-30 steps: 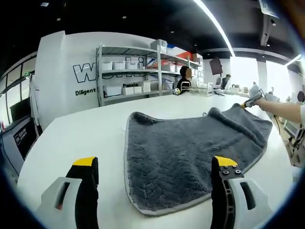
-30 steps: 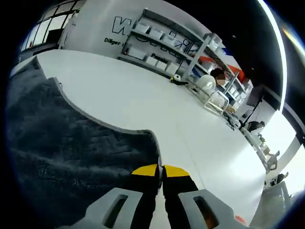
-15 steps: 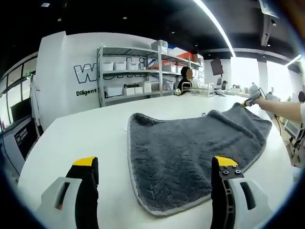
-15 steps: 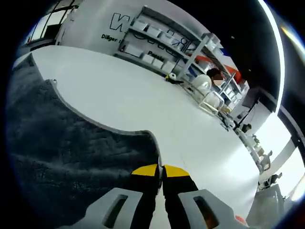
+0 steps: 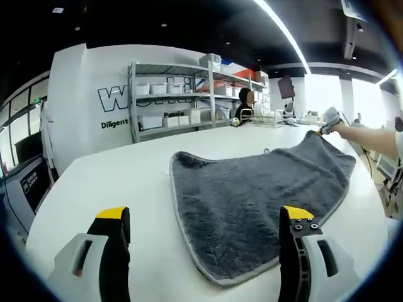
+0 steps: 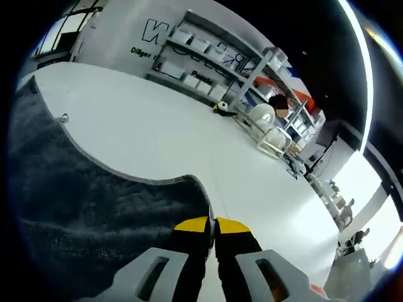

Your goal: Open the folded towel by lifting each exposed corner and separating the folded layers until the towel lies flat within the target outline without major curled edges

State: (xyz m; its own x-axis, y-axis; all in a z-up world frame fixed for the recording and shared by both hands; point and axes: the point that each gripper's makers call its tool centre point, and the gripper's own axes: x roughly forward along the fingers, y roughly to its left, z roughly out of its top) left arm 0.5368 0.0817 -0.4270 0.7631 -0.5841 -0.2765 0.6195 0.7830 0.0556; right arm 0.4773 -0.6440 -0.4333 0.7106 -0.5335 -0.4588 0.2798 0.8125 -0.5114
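White table [image 5: 113, 182] w/ metal shelving [image 5: 182, 94] behind, white bins on it, seated person [image 5: 244, 107] nearby.

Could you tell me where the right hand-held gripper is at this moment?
In the left gripper view, the right hand-held gripper is far right, pinching the grey towel's far corner on the white table.

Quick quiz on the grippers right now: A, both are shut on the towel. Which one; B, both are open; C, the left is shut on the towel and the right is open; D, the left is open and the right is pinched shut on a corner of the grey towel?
D: the left gripper has its jaws wide apart over the towel, while the right gripper is closed on a towel corner.
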